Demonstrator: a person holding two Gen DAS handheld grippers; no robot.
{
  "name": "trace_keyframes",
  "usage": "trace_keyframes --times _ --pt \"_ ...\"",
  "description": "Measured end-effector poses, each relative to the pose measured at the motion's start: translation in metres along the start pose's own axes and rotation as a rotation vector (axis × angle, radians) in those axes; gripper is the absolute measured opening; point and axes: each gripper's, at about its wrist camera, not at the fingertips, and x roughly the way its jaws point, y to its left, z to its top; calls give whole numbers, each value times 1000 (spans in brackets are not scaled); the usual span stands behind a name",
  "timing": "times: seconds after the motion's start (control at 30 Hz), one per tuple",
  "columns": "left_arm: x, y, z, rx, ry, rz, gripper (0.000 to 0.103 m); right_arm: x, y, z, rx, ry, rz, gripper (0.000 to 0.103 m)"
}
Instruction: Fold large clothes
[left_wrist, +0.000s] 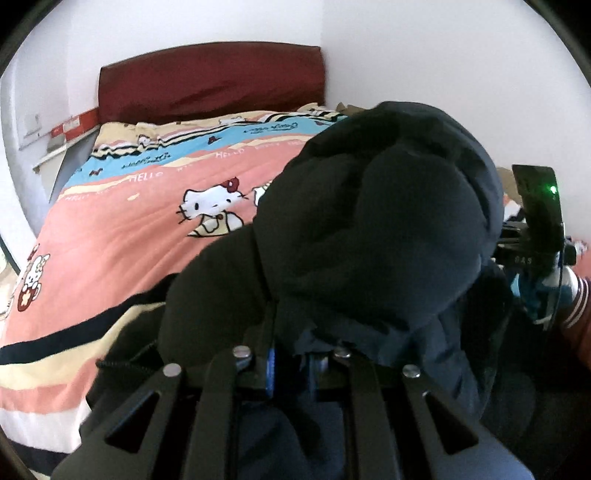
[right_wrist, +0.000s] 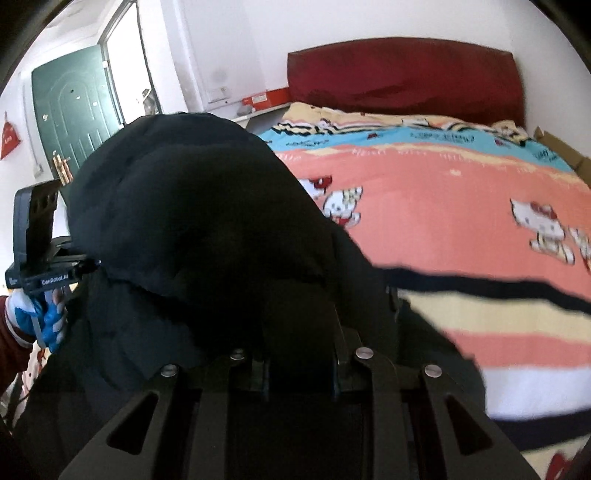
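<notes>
Dark padded jacket (left_wrist: 388, 221) is held bunched up above near edge of bed (left_wrist: 122, 236). Left gripper (left_wrist: 291, 350) is clamped on jacket fabric, jaws nearly together. Right gripper (right_wrist: 299, 354) is also pinched on same jacket, fingers buried in folds. Pink cartoon-cat quilt (right_wrist: 461, 206) is spread underneath, red headboard (right_wrist: 402, 74) at far end.

Both grippers clamped, held side by side

The left gripper (left_wrist: 291, 354) has its jaws nearly closed on dark cloth (left_wrist: 369, 221). The right gripper (right_wrist: 299, 354) also pinches cloth, fingertips hidden. A blue-gloved hand (right_wrist: 51, 321) grips the left handle; another glove (left_wrist: 535, 295) holds the right.
</notes>
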Motion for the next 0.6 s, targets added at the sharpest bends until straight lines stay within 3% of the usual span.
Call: trace_keyframes --times 0.23,0.4,0.6 --pt "11 -5 -10 24 18 31 11 9 -3 -18 14 47 1 26" --pt "-13 -9 -9 17 -16 25 9 -3 1 -16 -1 59 -10 28" --pt "-43 -13 -5 15 -75 10 7 -25 8 -13 13 35 9 23"
